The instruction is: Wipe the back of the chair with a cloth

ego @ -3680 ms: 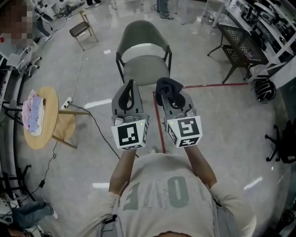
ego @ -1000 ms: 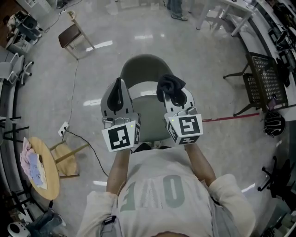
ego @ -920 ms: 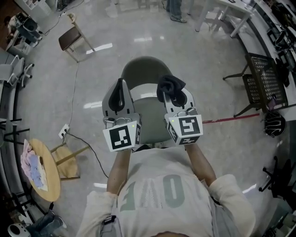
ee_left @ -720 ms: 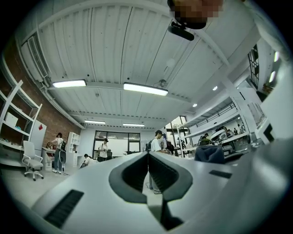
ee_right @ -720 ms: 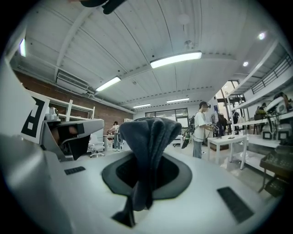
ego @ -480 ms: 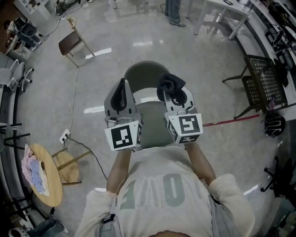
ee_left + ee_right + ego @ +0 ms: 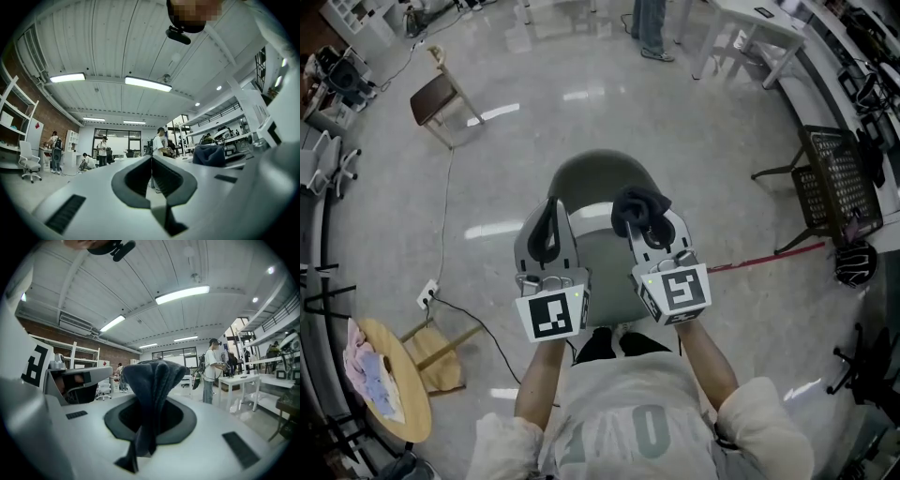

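Note:
A grey-green chair (image 7: 598, 174) with a rounded back stands on the floor directly in front of me in the head view. Its seat is partly hidden by both grippers. My right gripper (image 7: 643, 213) is shut on a dark blue cloth (image 7: 637, 206), which bunches up above its tips over the chair's right side. In the right gripper view the cloth (image 7: 152, 394) rises from between the closed jaws. My left gripper (image 7: 546, 225) is shut with nothing in it and hangs over the chair's left side. Its jaws meet in the left gripper view (image 7: 151, 176). Both point up and forward.
A black mesh table (image 7: 832, 183) stands at the right beside a red floor line (image 7: 769, 258). A round wooden stool (image 7: 389, 389) with pale cloths is at lower left, with a cable and socket (image 7: 427, 298) nearby. A brown chair (image 7: 436, 94) stands far left. People stand in the distance.
I have stepped closer to the chair, which now sits lower and nearer in the head view. Both grippers stay shut and level, the right still holding the cloth.

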The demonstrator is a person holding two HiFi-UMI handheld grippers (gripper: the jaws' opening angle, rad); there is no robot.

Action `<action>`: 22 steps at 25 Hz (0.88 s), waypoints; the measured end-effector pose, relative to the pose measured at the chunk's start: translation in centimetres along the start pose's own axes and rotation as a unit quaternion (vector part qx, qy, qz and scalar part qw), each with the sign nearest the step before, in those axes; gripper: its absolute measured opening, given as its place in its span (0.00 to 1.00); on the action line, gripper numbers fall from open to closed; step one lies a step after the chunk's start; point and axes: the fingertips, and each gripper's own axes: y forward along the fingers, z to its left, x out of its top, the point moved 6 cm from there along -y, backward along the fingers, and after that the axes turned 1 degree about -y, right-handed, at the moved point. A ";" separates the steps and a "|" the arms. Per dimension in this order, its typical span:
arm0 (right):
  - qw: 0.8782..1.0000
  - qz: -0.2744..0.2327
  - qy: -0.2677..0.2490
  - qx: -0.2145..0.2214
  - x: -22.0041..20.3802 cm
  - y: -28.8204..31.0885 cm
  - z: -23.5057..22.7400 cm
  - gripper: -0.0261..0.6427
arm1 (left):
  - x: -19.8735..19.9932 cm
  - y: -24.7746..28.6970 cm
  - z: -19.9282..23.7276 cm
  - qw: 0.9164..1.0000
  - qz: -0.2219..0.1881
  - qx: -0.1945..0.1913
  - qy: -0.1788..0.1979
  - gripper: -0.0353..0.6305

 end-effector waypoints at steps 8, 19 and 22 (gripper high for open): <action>1.000 0.031 0.001 0.003 -9.7 5.0 0.2 0.13 | -10.5 1.8 2.8 0.999 0.033 -0.007 0.004 0.08; 0.998 0.054 0.018 0.013 -20.5 7.5 1.4 0.12 | -23.4 1.3 2.3 0.998 0.062 -0.030 -0.009 0.08; 0.997 0.068 0.020 0.015 -22.2 7.4 1.5 0.13 | -24.8 0.8 2.2 0.997 0.069 -0.031 -0.012 0.08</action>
